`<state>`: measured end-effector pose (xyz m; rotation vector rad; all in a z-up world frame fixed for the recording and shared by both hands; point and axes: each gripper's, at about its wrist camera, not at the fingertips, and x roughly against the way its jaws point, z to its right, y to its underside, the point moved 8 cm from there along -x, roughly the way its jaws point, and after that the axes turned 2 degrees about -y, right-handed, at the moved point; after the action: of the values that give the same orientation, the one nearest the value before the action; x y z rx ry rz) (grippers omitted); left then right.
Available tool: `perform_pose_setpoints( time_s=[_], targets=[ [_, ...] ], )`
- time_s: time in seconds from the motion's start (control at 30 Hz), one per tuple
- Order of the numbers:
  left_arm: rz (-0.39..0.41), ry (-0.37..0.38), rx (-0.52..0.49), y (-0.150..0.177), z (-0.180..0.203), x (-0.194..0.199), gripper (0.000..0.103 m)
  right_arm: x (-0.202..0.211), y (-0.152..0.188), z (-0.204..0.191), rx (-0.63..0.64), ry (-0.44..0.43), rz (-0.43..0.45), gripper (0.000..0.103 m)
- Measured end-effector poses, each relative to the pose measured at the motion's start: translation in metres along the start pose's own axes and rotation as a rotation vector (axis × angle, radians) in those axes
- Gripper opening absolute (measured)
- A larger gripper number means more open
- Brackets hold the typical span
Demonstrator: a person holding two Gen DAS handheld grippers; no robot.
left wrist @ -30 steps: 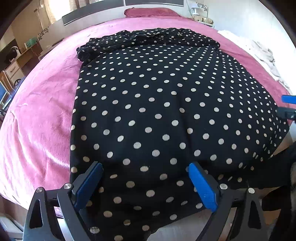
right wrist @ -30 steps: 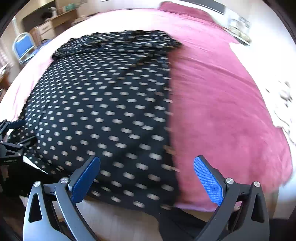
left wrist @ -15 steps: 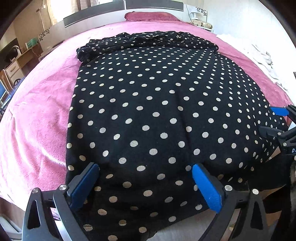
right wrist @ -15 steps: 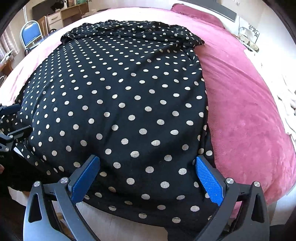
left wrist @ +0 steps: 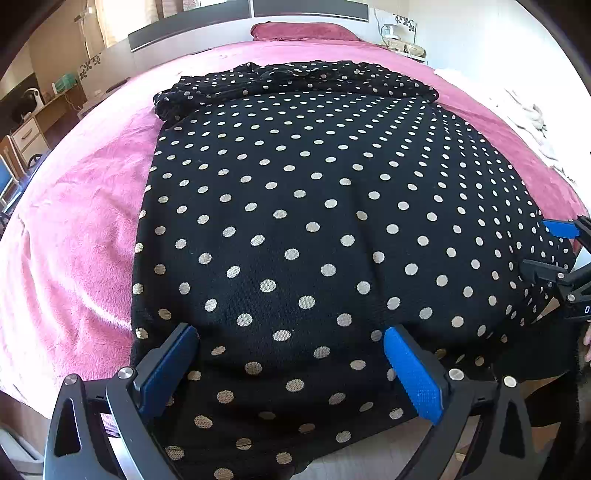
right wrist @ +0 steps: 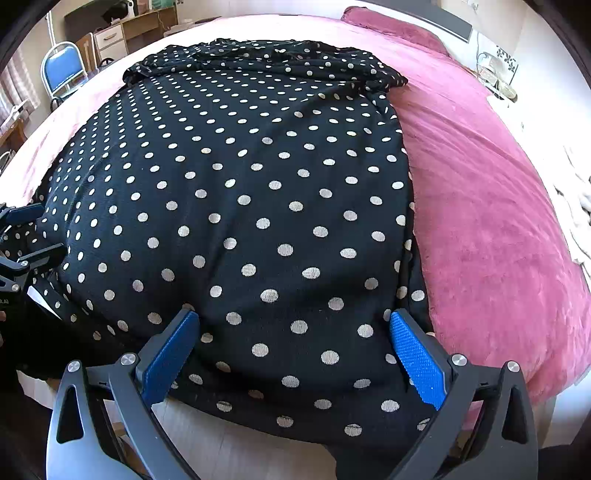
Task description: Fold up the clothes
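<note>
A black dress with cream polka dots (left wrist: 314, 206) lies spread flat on a pink bed (left wrist: 74, 236), its hem hanging over the near edge. It also fills the right wrist view (right wrist: 251, 206). My left gripper (left wrist: 291, 354) is open, its blue pads over the hem near the dress's left side. My right gripper (right wrist: 295, 339) is open over the hem near the dress's right side. Each gripper shows at the edge of the other's view: the right one (left wrist: 557, 251), the left one (right wrist: 26, 236).
A pink pillow (left wrist: 303, 29) and dark headboard lie at the far end. White cloth (left wrist: 532, 122) lies at the bed's right. A bedside table with small items (right wrist: 498, 81) stands far right. A desk with drawers (left wrist: 29, 133) and a blue chair (right wrist: 62, 74) stand left.
Both grippers have moved in closer to the hem at the near edge of the bed. The right gripper has swung left, so the dress now fills its view. Both stay open.
</note>
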<state>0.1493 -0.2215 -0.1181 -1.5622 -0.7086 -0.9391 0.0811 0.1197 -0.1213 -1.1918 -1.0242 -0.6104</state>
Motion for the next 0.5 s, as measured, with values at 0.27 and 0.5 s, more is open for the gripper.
perform_pose_setpoints(
  time_s=[0.27, 0.5],
  targets=[
    [0.01, -0.003, -0.007, -0.005, -0.005, -0.006, 0.103, 0.009, 0.015, -0.007, 0.002, 0.007, -0.017, 0.103],
    [0.019, 0.012, -0.022, -0.01, -0.013, -0.011, 0.103, 0.046, 0.023, 0.001, -0.087, -0.084, -0.04, 0.103]
  ],
)
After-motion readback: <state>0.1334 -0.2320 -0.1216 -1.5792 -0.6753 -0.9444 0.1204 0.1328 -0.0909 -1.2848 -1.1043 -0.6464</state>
